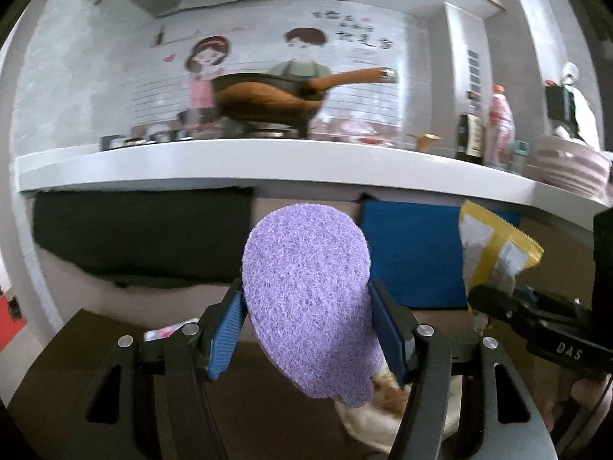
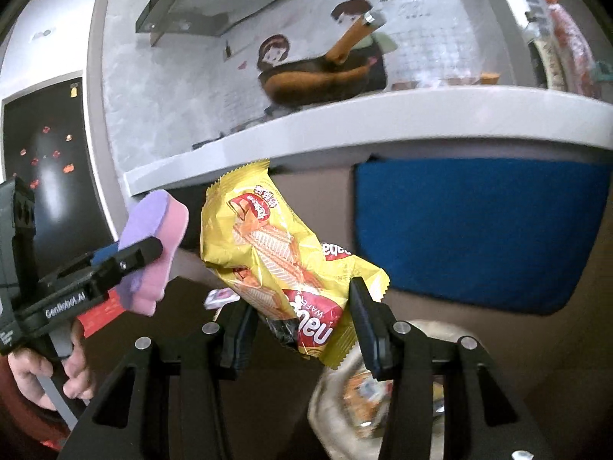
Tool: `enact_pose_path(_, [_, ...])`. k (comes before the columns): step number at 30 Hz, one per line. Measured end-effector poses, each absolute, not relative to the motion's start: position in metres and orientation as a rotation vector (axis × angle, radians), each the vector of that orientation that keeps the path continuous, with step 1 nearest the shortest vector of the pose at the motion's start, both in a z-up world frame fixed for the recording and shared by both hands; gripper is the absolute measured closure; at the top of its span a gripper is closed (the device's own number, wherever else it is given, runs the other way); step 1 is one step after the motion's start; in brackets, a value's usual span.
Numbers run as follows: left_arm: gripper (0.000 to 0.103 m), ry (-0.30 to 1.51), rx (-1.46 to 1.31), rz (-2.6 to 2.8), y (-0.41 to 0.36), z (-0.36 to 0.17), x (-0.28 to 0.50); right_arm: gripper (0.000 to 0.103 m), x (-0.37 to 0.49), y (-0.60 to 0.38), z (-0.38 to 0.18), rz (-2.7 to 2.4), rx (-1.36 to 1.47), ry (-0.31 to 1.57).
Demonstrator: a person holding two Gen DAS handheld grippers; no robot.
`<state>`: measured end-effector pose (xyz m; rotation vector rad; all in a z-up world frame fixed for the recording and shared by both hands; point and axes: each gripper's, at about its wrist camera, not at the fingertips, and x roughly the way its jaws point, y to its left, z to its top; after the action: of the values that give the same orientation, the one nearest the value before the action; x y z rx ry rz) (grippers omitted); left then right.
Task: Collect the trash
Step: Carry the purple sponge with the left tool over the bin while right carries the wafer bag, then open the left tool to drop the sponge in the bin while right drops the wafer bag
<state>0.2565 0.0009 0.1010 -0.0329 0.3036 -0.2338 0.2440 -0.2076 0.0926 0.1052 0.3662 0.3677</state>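
My left gripper (image 1: 308, 326) is shut on a purple sponge (image 1: 306, 291) with a pink back, held upright in the air; the sponge also shows in the right wrist view (image 2: 151, 245). My right gripper (image 2: 300, 324) is shut on a yellow wafer wrapper (image 2: 276, 253), also seen at the right of the left wrist view (image 1: 494, 253). Both are held side by side above a pale trash bag (image 2: 352, 395) with wrappers inside; the bag also shows in the left wrist view (image 1: 379, 414).
A white counter edge (image 1: 268, 165) runs ahead, with a brown pan (image 1: 268, 99) on a stove, bottles (image 1: 498, 126) and a striped bowl (image 1: 571, 165). Below hang a black cloth (image 1: 141, 234) and a blue cloth (image 2: 479, 230). A small packet (image 2: 220, 297) lies on the dark floor.
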Motion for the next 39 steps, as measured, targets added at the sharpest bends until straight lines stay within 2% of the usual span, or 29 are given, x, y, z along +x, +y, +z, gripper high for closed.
enact_pose_path(5, [0.040, 0.339, -0.028, -0.316, -0.042, 0.094, 0.268, 0.060, 0.240, -0.238, 0.093, 0.312, 0.101, 0.364])
enact_pose_path(14, [0.040, 0.463, -0.042, -0.400, -0.090, 0.051, 0.287, 0.060, 0.237, -0.279, 0.064, 0.229, 0.119, 0.418])
enact_pose_path(39, [0.039, 0.675, -0.084, -0.473, -0.108, -0.022, 0.343, 0.058, 0.287, -0.305, -0.009, 0.190, 0.243, 0.569])
